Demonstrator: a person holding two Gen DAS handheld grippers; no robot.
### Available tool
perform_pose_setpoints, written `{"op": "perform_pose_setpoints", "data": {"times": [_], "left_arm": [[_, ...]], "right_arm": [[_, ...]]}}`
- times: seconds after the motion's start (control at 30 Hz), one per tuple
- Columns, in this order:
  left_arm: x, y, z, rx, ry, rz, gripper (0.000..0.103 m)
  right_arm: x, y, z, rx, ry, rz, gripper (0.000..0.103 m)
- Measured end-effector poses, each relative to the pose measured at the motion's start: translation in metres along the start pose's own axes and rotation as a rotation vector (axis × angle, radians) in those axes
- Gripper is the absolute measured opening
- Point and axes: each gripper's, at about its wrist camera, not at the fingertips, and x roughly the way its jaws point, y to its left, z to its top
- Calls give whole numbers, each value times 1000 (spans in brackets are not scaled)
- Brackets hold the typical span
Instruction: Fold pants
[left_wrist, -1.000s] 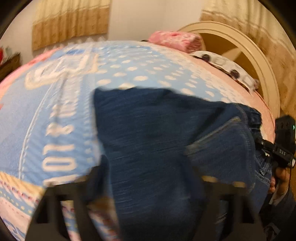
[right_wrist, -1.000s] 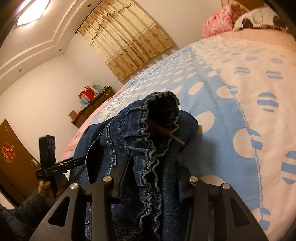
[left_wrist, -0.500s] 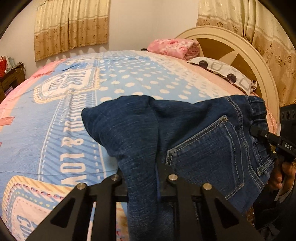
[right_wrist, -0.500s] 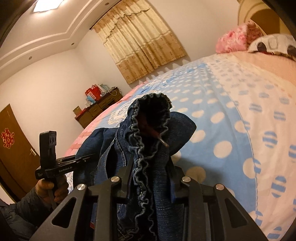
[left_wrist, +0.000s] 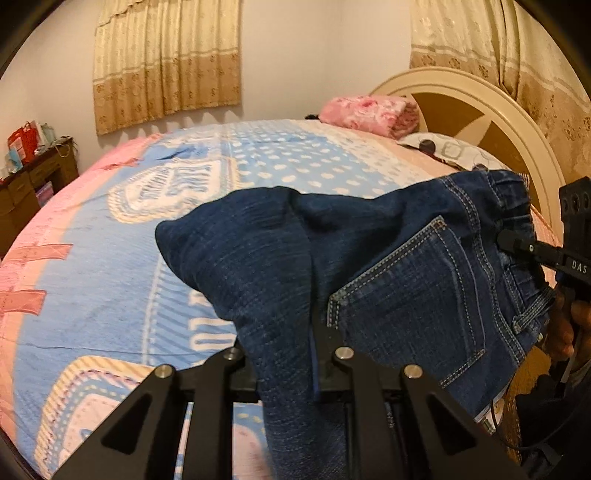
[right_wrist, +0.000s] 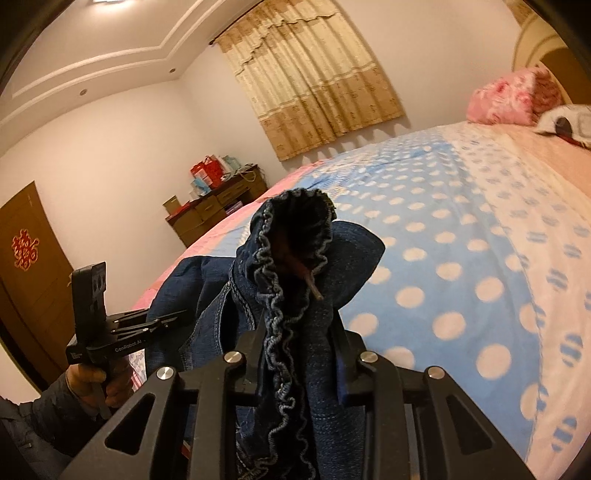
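Dark blue denim pants (left_wrist: 388, 266) hang lifted above the bed, stretched between both grippers, back pocket showing. My left gripper (left_wrist: 282, 343) is shut on a fold of the leg fabric, which drapes over its fingers. In the right wrist view it appears at far left (right_wrist: 173, 317), held by a hand. My right gripper (right_wrist: 299, 332) clamps the ruffled elastic waistband (right_wrist: 291, 221). Its jaws are still closing, with bunched denim pressed between them. In the left wrist view the right gripper (left_wrist: 506, 240) bites the waistband at the right edge.
The bed's blue, pink and white dotted cover (left_wrist: 110, 277) spreads below the pants. A pink pillow (left_wrist: 369, 112) and a spotted pillow (left_wrist: 443, 151) lie by the cream headboard (left_wrist: 498, 110). A wooden dresser (right_wrist: 218, 210) and a brown door (right_wrist: 26, 258) stand beyond the bed.
The left jaws went from wide apart to shut on the leg fabric. Both grippers rose, lifting the pants off the cover. The right jaws narrowed on the waistband.
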Motion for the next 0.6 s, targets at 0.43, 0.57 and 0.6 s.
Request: {"op": "perform_pose_setpoints", "data": {"times": [0.43,0.57,0.6], "left_arm": [[-34,72,10,-80,-71,119,18],[-38,104,15,-106,-84,183,18],[-39,113,17,-112,-87,202,18]], "right_arm": [[72,46,53,-91,58,100,27],[112,71,78,-148,87,136,27],[120,76,82,-158,92,143,27]]}}
